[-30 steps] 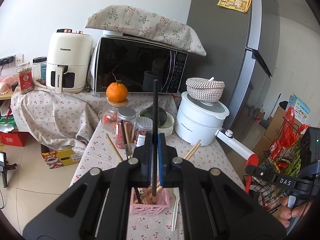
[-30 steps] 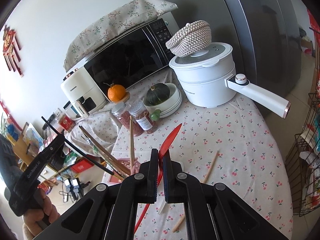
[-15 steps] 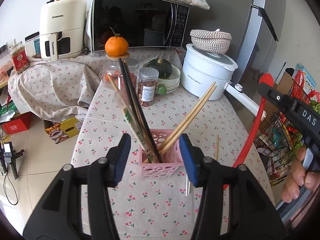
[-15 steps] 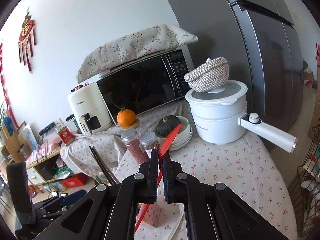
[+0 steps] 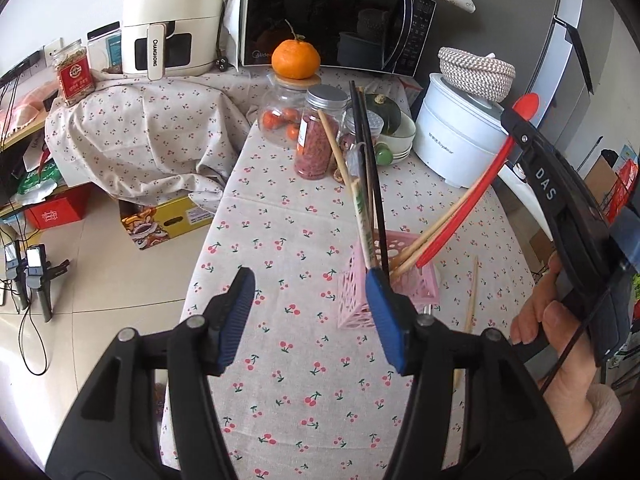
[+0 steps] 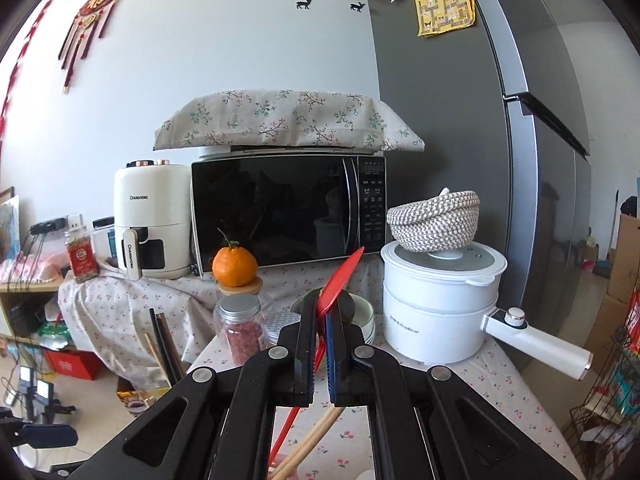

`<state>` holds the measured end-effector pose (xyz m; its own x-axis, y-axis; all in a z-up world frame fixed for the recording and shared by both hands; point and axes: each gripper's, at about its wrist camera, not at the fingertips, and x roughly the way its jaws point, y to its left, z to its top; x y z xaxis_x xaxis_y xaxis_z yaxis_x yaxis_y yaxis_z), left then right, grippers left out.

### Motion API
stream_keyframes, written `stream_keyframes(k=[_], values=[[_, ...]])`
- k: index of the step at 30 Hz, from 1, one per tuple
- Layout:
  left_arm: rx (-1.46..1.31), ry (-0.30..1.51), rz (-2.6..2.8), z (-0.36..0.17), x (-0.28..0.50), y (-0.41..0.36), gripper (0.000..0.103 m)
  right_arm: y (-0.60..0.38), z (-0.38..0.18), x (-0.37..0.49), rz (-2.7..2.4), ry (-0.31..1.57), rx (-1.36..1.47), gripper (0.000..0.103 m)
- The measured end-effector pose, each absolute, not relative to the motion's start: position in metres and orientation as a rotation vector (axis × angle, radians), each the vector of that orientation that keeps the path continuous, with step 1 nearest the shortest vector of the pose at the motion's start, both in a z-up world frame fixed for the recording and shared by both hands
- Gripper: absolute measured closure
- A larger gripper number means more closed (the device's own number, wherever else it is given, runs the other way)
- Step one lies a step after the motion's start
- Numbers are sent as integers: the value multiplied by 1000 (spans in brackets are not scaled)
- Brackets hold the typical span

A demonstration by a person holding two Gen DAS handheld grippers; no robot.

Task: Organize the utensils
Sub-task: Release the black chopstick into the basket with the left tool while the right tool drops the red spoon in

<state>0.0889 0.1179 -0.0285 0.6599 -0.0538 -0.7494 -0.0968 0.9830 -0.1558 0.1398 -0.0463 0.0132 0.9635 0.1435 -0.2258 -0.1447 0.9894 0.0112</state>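
Left wrist view shows the left claw [image 5: 310, 312] spread wide with nothing between its blue pads, hovering over the cherry-print worktop [image 5: 304, 380] just in front of the pink basket [image 5: 386, 280]. The basket stands upright on the cloth and holds several utensils: two black chopsticks [image 5: 370, 176] and a pale printed chopstick [image 5: 362, 216] lean up and away from it toward the jars, and a pair of wooden chopsticks [image 5: 432, 232] leans toward the white pot [image 5: 456, 140]. Beside the wooden pair, the lower end of the red spoon [image 5: 464, 212] dips into the basket's far corner. One loose wooden chopstick [image 5: 473, 292] lies flat on the cloth just beside the basket, on the side toward the person's hand [image 5: 560, 344].

From the right wrist camera, the right claw [image 6: 320, 316] is closed tight on the red spoon [image 6: 340, 276], whose shaft passes between the pads; its upper tip pokes up in front of the microwave [image 6: 288, 212], and its lower part runs down below the claw next to wooden chopstick ends. An orange [image 6: 235, 267] sits on a jar lid in front of the microwave, with the white pot [image 6: 440, 304] and its woven bowl [image 6: 436, 220] beside it.
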Motion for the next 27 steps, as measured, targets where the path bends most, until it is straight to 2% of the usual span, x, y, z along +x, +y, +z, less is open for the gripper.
stream_keyframes(k=[7,12,19,23,27], values=[[-188,848,13,-28,89,119,43,-32,-8,149,151,264,-28,99],[-178,844,1,-28,89,114,37,-43,-3,146,200,310,43,88],[-152,862,-20,-32,91,102,34,-77,22,133,239,354,94,81],[-129,869,-36,-34,89,93,30,-104,29,125,229,407,116,64],[-97,886,-56,-38,88,80,27,-130,27,116,205,482,111,51]])
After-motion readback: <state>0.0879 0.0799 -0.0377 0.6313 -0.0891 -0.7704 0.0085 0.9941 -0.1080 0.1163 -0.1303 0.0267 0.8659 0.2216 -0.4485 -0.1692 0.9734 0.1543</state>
